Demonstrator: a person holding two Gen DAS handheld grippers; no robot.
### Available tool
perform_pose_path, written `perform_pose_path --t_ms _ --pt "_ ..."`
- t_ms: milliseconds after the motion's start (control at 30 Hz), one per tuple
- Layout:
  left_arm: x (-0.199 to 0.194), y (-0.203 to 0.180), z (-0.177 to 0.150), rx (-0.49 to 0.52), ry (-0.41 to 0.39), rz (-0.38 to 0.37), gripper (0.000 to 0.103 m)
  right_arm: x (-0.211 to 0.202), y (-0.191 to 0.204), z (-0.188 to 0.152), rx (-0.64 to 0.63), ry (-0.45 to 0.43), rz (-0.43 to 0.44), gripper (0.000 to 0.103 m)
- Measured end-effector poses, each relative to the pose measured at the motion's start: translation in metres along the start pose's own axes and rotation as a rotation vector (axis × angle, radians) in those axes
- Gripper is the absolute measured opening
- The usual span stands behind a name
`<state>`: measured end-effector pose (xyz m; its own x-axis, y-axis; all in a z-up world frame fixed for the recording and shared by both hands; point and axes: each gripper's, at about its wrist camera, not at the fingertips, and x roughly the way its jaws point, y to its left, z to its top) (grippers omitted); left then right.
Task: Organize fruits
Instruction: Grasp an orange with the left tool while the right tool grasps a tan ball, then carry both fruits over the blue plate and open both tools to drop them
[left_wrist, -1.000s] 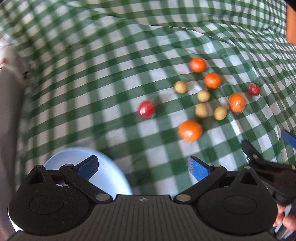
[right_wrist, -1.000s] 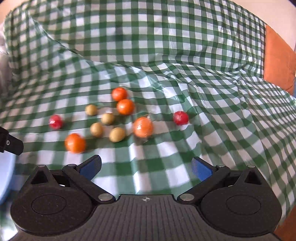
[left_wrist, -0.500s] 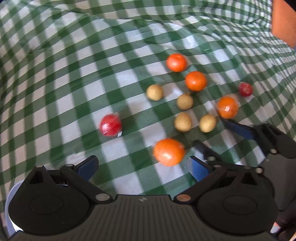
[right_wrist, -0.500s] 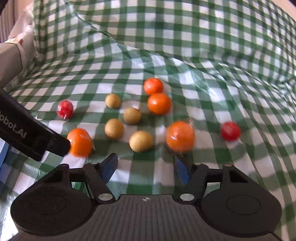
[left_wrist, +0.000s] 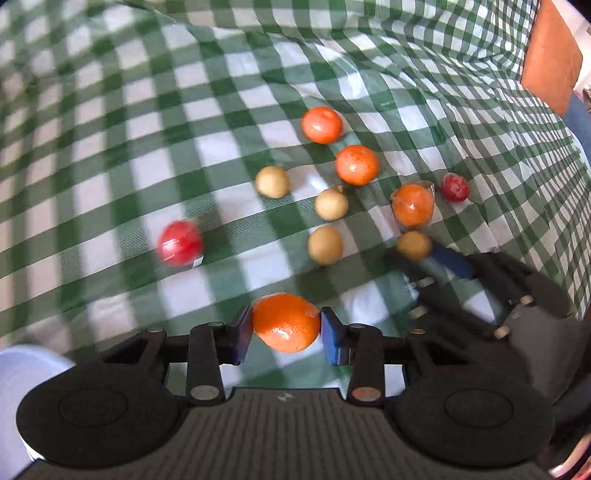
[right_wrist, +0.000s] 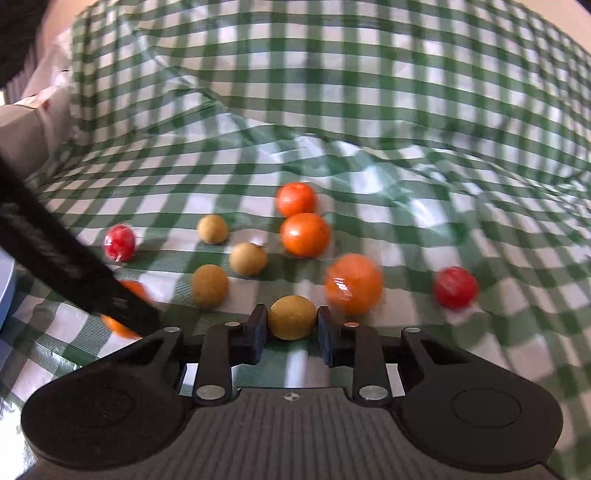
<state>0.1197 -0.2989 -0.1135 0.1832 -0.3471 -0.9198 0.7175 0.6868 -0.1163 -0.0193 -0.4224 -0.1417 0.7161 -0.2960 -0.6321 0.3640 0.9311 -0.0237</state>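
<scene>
Small fruits lie scattered on a green checked cloth (left_wrist: 221, 110). My left gripper (left_wrist: 286, 334) has its jaws closing, and both blue pads touch the sides of an orange (left_wrist: 286, 317) lying on the cloth. My right gripper (right_wrist: 291, 332) is shut on a tan round fruit (right_wrist: 291, 314); the left wrist view shows this fruit (left_wrist: 413, 245) at the right gripper's tips. Loose on the cloth are two oranges (left_wrist: 321, 124) (left_wrist: 357, 164), a wrapped orange (left_wrist: 412, 205), two red fruits (left_wrist: 180, 242) (left_wrist: 455, 187) and three tan fruits (left_wrist: 272, 181) (left_wrist: 331, 204) (left_wrist: 325, 245).
A pale blue bowl (left_wrist: 22, 376) stands at the near left, beside my left gripper. The cloth rises in wrinkled folds behind the fruits (right_wrist: 332, 110). An orange-brown surface (left_wrist: 550, 55) shows past the cloth's far right edge.
Both grippers came down and forward onto the fruit pile. The left jaws went from wide apart to touching the orange. The right jaws closed around the tan fruit.
</scene>
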Motion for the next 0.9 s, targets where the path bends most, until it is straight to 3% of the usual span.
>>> perform_pose_path --t_ms 233,400,600,900 --pt "-0.083 0.018 -0.056 -0.04 -0.023 0.048 0.043 -0.08 0.0 0.008 0.095 -0.046 -0.033 0.03" --pt "-0.139 0.03 -0.101 -0.079 -0.028 0.097 0.043 -0.142 0.049 0.013 0.025 -0.047 0.104 0.03" --pt "-0.2 0.058 -0.157 -0.165 -0.036 0.149 0.043 -0.195 0.116 0.02 0.027 -0.043 0.248 0.03" --pt "-0.259 0.089 -0.237 -0.269 -0.13 0.18 0.043 -0.263 0.19 0.018 -0.127 -0.057 0.335 0.03"
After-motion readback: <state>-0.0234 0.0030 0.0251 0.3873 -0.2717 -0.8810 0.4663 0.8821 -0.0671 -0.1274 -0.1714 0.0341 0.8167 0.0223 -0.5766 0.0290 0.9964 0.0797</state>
